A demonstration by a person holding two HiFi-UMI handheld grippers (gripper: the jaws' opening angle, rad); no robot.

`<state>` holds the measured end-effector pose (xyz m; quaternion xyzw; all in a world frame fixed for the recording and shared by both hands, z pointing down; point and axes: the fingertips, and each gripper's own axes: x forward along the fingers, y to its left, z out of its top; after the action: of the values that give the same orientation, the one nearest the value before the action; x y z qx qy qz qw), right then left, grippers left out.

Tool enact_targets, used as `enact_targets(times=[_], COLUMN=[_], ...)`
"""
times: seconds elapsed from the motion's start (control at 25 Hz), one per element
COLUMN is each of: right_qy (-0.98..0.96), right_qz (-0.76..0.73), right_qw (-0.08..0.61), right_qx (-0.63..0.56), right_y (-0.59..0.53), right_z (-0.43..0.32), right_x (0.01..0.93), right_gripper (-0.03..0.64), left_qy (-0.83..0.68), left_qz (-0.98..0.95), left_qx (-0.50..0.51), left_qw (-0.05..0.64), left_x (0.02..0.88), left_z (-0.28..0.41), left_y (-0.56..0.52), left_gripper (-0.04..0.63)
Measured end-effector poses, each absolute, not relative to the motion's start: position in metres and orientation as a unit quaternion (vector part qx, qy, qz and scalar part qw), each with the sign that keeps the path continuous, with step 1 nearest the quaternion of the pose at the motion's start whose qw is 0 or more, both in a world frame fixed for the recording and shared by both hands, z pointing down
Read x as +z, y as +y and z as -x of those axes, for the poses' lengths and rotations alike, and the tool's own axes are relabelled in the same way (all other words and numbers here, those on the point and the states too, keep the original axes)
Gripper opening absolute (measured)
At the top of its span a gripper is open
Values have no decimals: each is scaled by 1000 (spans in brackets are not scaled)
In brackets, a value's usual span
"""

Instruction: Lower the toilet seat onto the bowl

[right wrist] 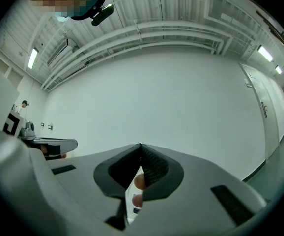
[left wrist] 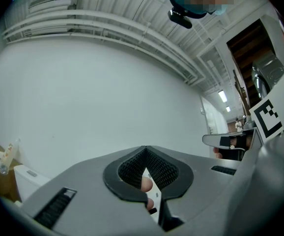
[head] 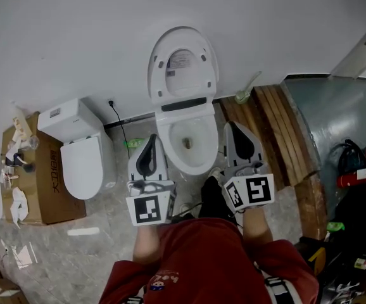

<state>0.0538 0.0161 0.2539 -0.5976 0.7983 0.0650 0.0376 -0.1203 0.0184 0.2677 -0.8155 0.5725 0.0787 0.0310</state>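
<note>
In the head view a white toilet stands against the wall, its seat and lid (head: 182,65) raised upright above the open bowl (head: 189,143). My left gripper (head: 151,139) hovers by the bowl's left side and my right gripper (head: 232,128) by its right side, neither touching it. Both point at the wall, jaws closed tip to tip with nothing between them. The left gripper view shows its shut jaws (left wrist: 145,149) against bare white wall. The right gripper view shows the same (right wrist: 140,145). The toilet is hidden in both gripper views.
A second toilet (head: 82,154) with its lid down sits on the floor at the left beside a cardboard box (head: 44,182). Wooden planks (head: 275,132) lie right of the bowl, with dark clutter (head: 354,170) beyond. A cable (head: 121,128) hangs from a wall socket.
</note>
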Motion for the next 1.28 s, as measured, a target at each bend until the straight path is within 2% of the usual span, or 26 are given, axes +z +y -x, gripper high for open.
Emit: enact_targets(times=[0.4,1.12,1.28], right_qy=[809,836,848], right_qz=[583,547,529], right_qw=[45,29,23], right_qx=[52,29,27], right_y=[-42,-221,-249], right_z=[-85,-151,-161], right_x=[253,263,269], right_gripper=[14,14,14], left_qy=[575,621,638], left_qz=[814,776,766], left_qx=[73,58,44], left_qw=[42,89,69], left_x=[265,233,241], left_z=[84,17,2], left_y=[-36,-196,-224], left_gripper=[12,12,12])
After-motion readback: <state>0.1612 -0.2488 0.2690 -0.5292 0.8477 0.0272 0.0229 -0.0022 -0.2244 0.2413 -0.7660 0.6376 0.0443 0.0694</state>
